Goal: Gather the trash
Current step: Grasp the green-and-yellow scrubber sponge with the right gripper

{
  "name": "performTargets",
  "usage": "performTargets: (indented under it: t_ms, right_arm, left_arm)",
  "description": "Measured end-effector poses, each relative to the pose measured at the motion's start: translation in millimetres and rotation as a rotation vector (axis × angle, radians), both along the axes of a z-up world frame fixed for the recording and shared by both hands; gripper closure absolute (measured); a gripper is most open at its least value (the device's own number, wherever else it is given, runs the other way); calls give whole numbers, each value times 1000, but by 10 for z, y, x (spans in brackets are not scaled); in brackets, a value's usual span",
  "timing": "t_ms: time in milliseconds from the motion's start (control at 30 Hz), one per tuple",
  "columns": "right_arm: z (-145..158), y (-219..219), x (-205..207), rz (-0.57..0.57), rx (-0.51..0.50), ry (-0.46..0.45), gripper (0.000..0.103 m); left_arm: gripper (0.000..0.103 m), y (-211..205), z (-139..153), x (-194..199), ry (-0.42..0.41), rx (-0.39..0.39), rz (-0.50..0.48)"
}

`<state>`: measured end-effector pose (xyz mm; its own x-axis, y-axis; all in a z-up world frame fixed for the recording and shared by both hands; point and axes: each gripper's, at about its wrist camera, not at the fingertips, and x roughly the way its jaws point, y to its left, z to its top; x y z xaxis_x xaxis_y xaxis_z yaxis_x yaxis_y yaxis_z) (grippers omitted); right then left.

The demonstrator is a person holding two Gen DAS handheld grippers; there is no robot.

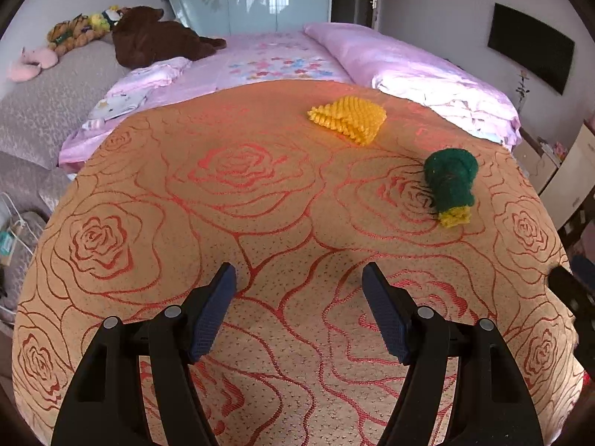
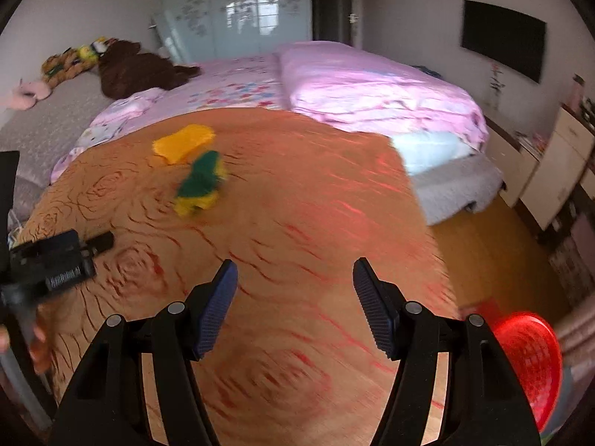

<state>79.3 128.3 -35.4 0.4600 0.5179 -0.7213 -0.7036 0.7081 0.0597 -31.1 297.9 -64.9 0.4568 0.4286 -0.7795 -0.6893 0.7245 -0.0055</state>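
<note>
A yellow ridged foam piece (image 1: 347, 119) lies at the far side of the round table covered with a rose-patterned cloth (image 1: 223, 223). A rolled green-and-yellow scouring pad (image 1: 450, 186) lies to its right and nearer. My left gripper (image 1: 299, 277) is open and empty, above the cloth, well short of both. In the blurred right wrist view the yellow piece (image 2: 184, 143) and the green pad (image 2: 200, 182) lie far left. My right gripper (image 2: 295, 273) is open and empty. The left gripper's body (image 2: 55, 260) shows at the left edge.
A red mesh basket (image 2: 531, 360) sits low at the right, beside the table's edge. Behind the table is a bed with pink bedding (image 1: 409, 67) and plush toys (image 1: 156, 37). A white cabinet (image 2: 550, 163) stands at the right wall.
</note>
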Motion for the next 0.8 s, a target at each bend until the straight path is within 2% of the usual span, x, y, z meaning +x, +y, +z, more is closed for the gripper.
performTargets:
  t_ms: [233, 400, 700, 800]
  right_arm:
    - [-3, 668, 101, 68, 19, 33, 40]
    - [-59, 1018, 170, 98, -9, 53, 41]
    - [-209, 1178, 247, 115, -46, 82, 68]
    - [-205, 1092, 231, 114, -41, 86, 70]
  left_arm:
    - [35, -36, -19, 62, 33, 21, 1]
    - [35, -35, -23, 65, 36, 22, 3]
    - [34, -47, -32, 79, 38, 24, 7]
    - [34, -53, -34, 81, 39, 26, 9]
